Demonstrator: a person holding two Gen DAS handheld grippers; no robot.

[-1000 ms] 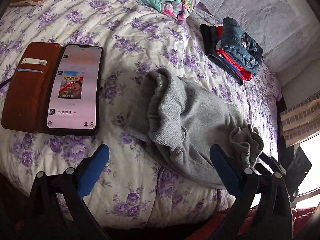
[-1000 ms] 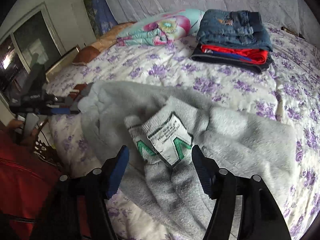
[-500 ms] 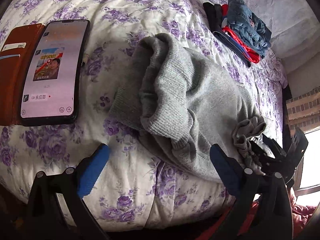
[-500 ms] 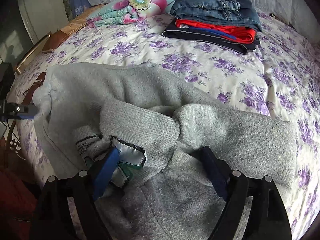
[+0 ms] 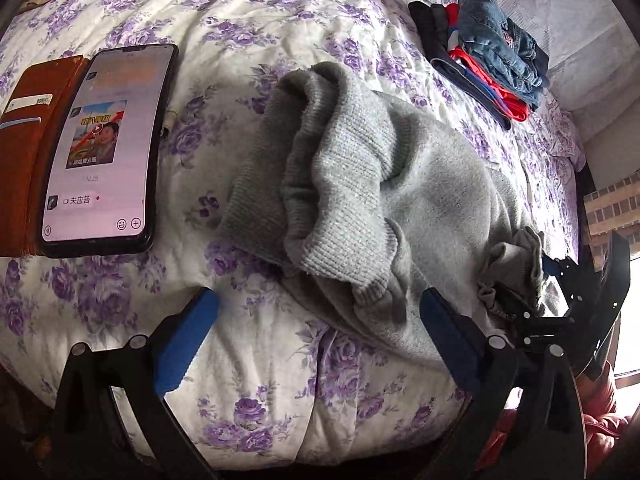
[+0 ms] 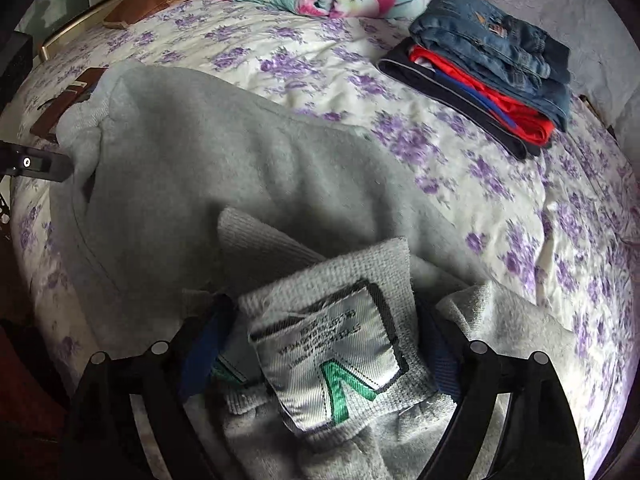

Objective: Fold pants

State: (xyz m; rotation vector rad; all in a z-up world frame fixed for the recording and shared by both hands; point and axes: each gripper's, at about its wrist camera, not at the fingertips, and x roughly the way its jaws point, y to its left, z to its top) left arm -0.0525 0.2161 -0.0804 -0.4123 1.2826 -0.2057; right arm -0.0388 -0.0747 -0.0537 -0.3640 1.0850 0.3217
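The right gripper [image 6: 324, 356] clamps the ribbed waistband [image 6: 332, 280] of the gray pants [image 5: 432, 200], whose length runs leftward toward the spread, empty left gripper [image 5: 316, 320].

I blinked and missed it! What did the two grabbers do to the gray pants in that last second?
The right gripper moved in and closed around the waistband of the gray pants, the part with the sewn label, which it had only hovered over before. The left gripper came closer to the cuffs but is still open and holds nothing. The phone and the folded clothes stack stayed put.
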